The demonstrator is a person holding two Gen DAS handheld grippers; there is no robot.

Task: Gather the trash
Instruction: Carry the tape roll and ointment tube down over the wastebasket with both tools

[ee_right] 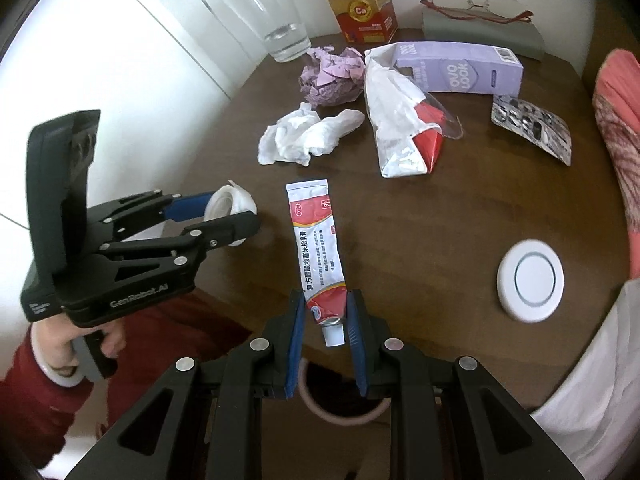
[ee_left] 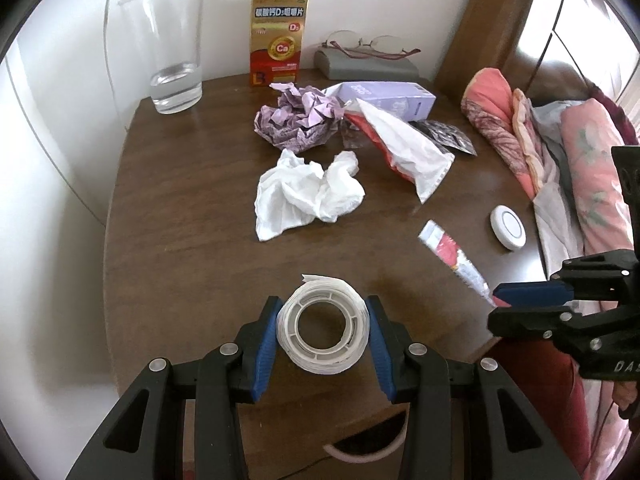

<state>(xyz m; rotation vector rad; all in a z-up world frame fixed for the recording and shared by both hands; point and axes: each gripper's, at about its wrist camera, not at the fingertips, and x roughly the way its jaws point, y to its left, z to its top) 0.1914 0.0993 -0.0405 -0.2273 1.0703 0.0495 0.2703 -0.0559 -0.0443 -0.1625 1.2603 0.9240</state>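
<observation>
The left gripper [ee_left: 322, 330] holds the white plastic tape roll [ee_left: 322, 328], the right gripper [ee_right: 325, 322] the red-white ointment tube [ee_right: 320, 254]; keep both grips firm while carrying them off the brown wooden tabletop [ee_left: 180, 208].

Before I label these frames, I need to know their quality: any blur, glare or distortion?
Left wrist view: strong fisheye bending with dark corners; the ointment tube is motion-smeared, while the tape roll is sharp. Right wrist view: same curvature; the tube print is crisp; window light washes out the white wall at left; the glass looks soft.
</observation>
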